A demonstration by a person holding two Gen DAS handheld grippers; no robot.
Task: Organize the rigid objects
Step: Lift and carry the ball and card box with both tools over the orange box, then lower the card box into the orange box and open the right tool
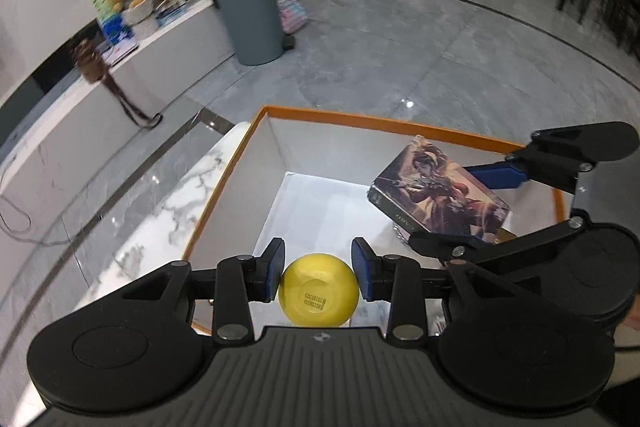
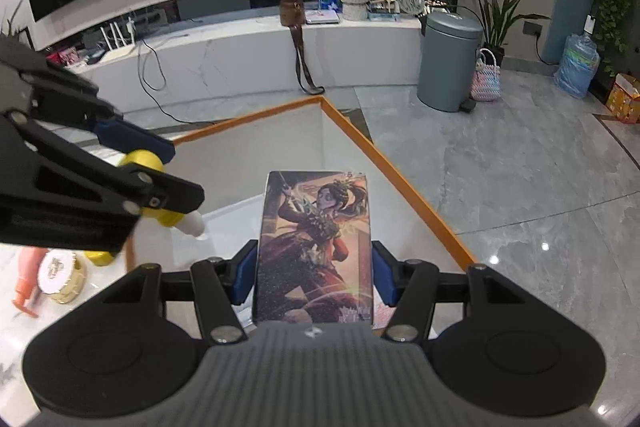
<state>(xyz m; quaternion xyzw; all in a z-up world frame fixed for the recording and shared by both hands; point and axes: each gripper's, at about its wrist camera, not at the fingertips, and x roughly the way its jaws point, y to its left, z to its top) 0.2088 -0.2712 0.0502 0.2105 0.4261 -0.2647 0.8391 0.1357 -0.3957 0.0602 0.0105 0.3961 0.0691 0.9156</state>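
Note:
My left gripper (image 1: 319, 275) is shut on a yellow bottle (image 1: 319, 289), its round base facing the camera. In the right wrist view the same bottle (image 2: 140, 159) shows a white nozzle pointing down, held by the left gripper (image 2: 170, 173) over the box's left side. My right gripper (image 2: 314, 273) is shut on a flat tin (image 2: 316, 247) printed with a warrior figure. The left wrist view shows that tin (image 1: 438, 189) held by the right gripper (image 1: 464, 205) above the box. Both hover over an open white box with an orange rim (image 1: 360, 119), its rim (image 2: 360, 135) also visible from the right.
The box stands on a marble table (image 1: 160, 211). A round gold tin (image 2: 60, 277) and an orange pump bottle (image 2: 26, 281) lie on the table left of the box. Beyond are a grey bin (image 1: 252, 15), a low white ledge (image 2: 240, 43) and tiled floor (image 1: 440, 59).

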